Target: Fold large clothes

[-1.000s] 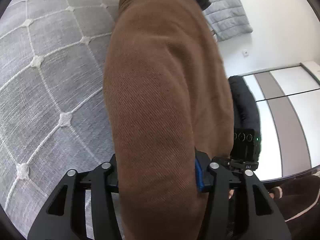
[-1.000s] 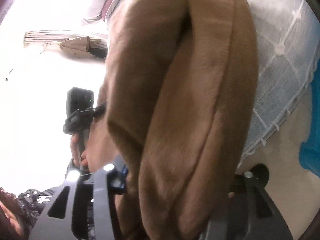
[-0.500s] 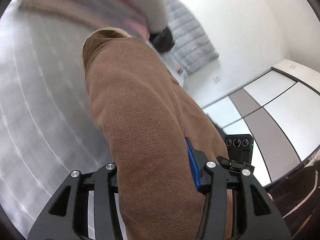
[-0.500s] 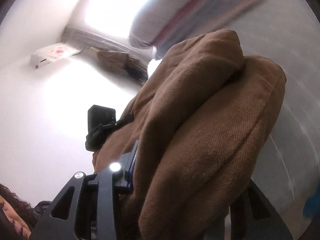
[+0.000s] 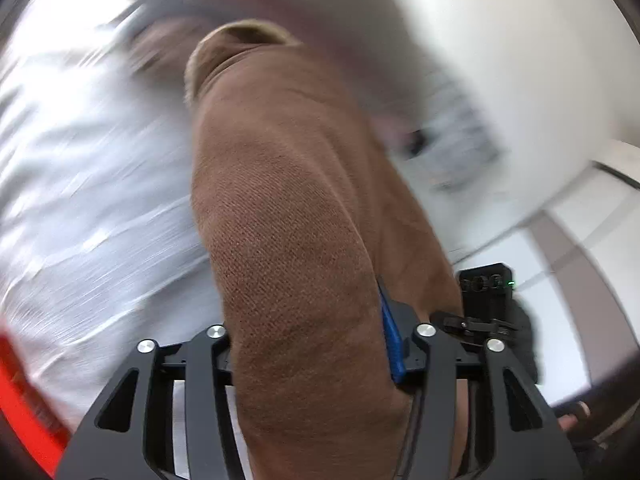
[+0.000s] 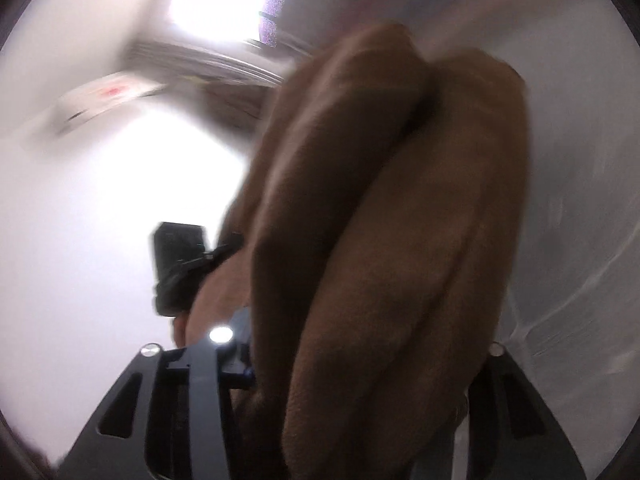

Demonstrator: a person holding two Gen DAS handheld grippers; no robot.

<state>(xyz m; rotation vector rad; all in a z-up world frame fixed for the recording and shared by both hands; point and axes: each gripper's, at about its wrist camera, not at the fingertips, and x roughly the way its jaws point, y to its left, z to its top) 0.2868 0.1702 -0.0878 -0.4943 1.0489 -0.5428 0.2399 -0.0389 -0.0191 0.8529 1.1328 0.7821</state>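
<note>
A large brown knitted garment (image 5: pixel 296 216) fills the middle of the left wrist view, bunched and held up. My left gripper (image 5: pixel 316 356) is shut on its thick fold, with a blue pad at the right finger. In the right wrist view the same brown garment (image 6: pixel 384 240) hangs in two thick rolls. My right gripper (image 6: pixel 360 360) is shut on it. The other gripper's camera block (image 6: pixel 178 268) shows to the left of the cloth. Both views are blurred by motion.
The grey quilted bed cover (image 5: pixel 80 184) lies to the left, blurred. A white wall and wardrobe doors (image 5: pixel 560 248) are on the right. A red edge (image 5: pixel 16 400) shows at the lower left. A bright window (image 6: pixel 224 0) is at the top.
Both grippers have swung upward and away from the bed with the garment still held. The views now take in more wall and window, and everything is motion-blurred.
</note>
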